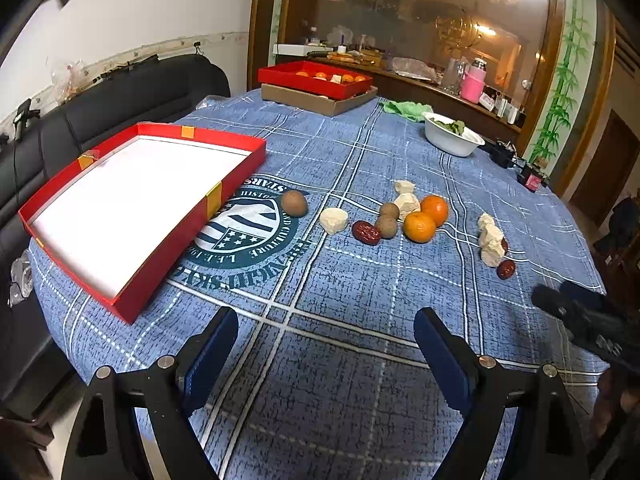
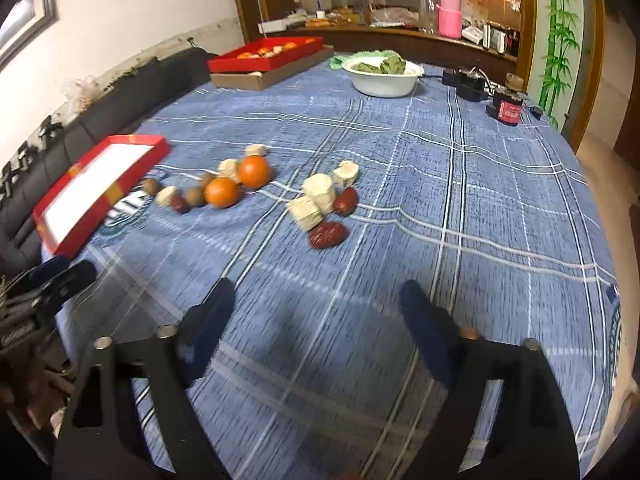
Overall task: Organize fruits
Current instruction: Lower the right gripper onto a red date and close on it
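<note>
Currently both claws hover over the surface [image 1: 360,360], which is draped in a blue plaid cloth, and neither holds anything. The left claw [image 1: 326,344] stands with its jaws wide apart over bare cloth. The right claw [image 2: 316,300] also has its jaws apart with only cloth between them; its fingers are motion-blurred, so the pad edges are hard to make out. No earlier view is available to compare.

In the left wrist view the empty red tray [image 1: 140,208] with a white floor lies at 10 o'clock from the left claw, its near corner cut close to the surface edge. The fruits lie loose at 12 to 1 o'clock: a brown kiwi [image 1: 294,203] just beside the tray, two oranges [image 1: 426,218] touching each other, two small brown round fruits [image 1: 387,220], red dates [image 1: 366,232] and pale chunky pieces [image 1: 334,220] whose kind cannot be determined. One date [image 1: 506,269] is partly hidden behind a pale piece.

At the far edge a second red tray [image 1: 316,78] sits on a cardboard box [image 1: 320,100]; its contents are too small to identify beyond orange shapes. A white bowl [image 1: 452,138] holding green leaves stands at 1 o'clock. The right claw enters the left view only as a dark, cropped shape at 3 o'clock.
</note>
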A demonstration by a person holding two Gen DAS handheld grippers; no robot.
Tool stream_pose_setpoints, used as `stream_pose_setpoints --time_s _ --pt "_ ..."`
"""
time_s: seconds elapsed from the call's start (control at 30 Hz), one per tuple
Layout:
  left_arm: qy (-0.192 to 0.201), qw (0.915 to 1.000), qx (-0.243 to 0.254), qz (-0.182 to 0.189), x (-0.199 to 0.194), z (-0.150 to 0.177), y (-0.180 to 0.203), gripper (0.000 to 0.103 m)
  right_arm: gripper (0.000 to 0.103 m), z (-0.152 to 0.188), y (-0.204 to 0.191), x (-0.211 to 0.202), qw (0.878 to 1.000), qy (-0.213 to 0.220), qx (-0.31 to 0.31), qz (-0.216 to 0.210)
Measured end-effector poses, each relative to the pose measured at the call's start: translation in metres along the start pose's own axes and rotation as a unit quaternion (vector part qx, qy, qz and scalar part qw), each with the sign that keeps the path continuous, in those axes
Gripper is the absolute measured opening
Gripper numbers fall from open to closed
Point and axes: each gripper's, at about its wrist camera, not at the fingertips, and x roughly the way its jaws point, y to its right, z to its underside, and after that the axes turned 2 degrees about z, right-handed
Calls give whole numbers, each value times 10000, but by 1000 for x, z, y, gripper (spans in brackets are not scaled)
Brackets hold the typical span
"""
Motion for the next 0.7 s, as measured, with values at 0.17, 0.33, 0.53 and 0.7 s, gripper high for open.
stream_pose_setpoints --time_s 0.17,0.33,0.53,0.7 --pt "-112 9999 126 29 15 -8 7 88 52 -18 -7 38 9993 -295 -209 30" --pt "-228 9995 184 100 32 -19 14 80 23 -27 -10 65 9982 -499 -317 64" --pt "-491 9985 240 99 64 -39 25 71 23 -29 -6 68 9988 -378 -319 -47" --pt "-730 9972 143 69 89 -53 30 58 23 -29 3 68 9991 -291 -121 -298"
